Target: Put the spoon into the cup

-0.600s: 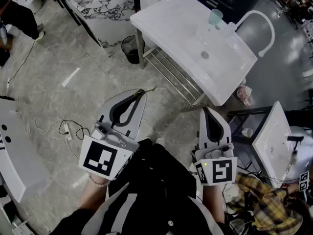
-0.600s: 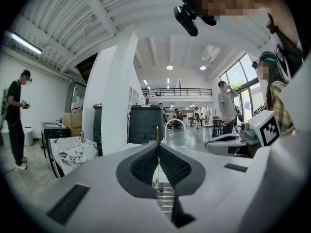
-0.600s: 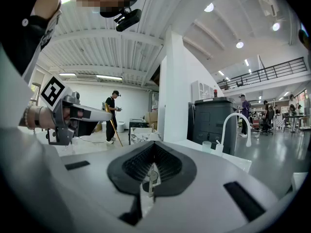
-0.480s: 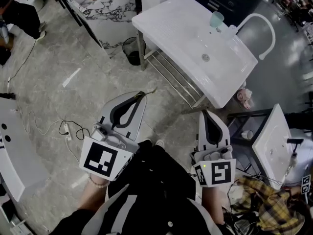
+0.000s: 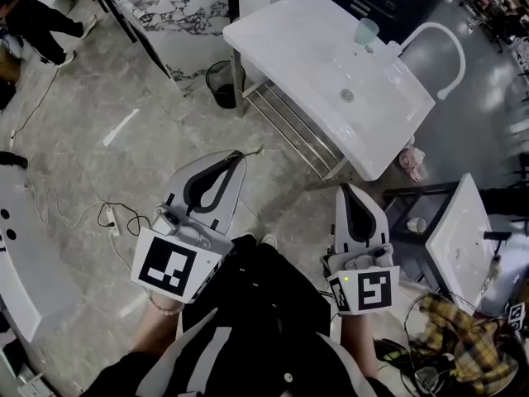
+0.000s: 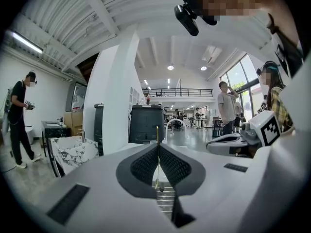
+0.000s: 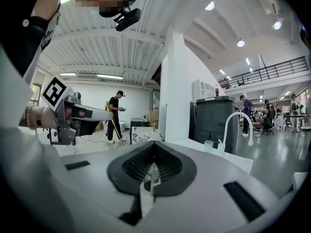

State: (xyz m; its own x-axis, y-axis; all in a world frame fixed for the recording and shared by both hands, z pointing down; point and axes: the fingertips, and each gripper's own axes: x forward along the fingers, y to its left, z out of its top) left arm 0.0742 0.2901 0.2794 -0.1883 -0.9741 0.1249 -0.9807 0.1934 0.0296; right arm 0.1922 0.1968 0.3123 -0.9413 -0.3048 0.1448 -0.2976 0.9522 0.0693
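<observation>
Spoon [image 5: 251,151] stays clamped in left gripper [image 5: 240,158], thin end poking past the shut jaws. Right gripper [image 5: 347,188] is closed w/ nothing in it. Cup [image 5: 366,30] sits at far side of the white sink worktop [image 5: 289,48], well apart, so carry isn't done. Vs earlier frame: grippers approx same spot, bystander [image 5: 33,15] top-left has moved.

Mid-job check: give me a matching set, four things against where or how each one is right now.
Things:
1 spoon
2 cup
3 waste bin
4 right gripper

Places or states:
a on the floor beside the sink
b shut, nothing in it
c clamped in the left gripper
d on top of the sink, at its far edge

Pairs: 1-c, 2-d, 3-a, 4-b
</observation>
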